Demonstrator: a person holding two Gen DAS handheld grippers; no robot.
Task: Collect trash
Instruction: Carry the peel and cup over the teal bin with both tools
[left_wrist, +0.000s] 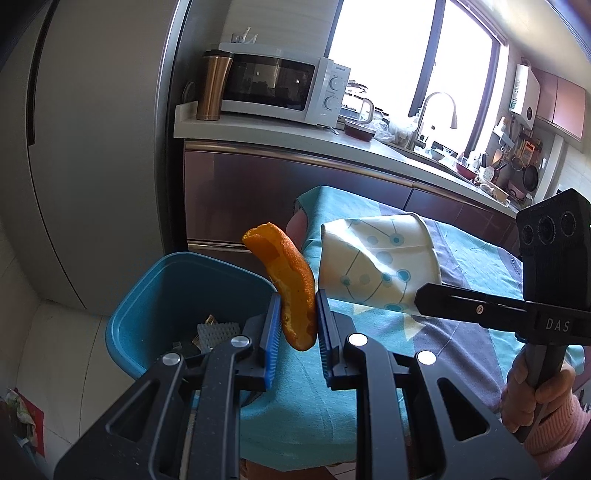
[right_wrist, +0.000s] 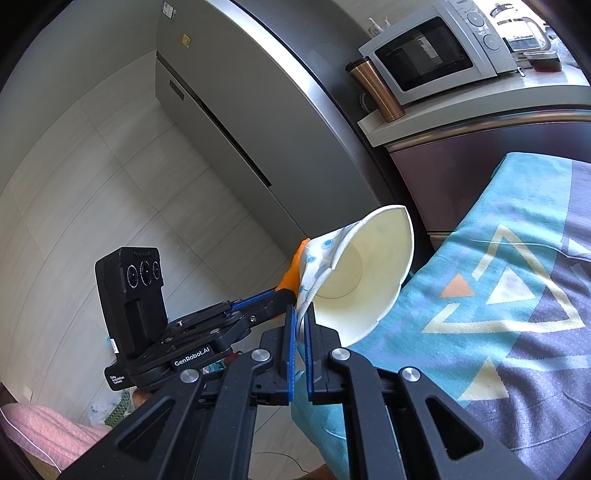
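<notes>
Orange peel is pinched between the blue-padded jaws of the left gripper, held up in the air right next to the blue trash bin, which already has some scraps in it. Right gripper has its jaws clamped on the squashed rim of a patterned paper cup, hanging over the edge of the worktop with the teal cloth.

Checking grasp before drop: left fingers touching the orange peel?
Touching. The left wrist view shows the orange peel pinched between both blue pads of the left gripper, no gap either side.
</notes>
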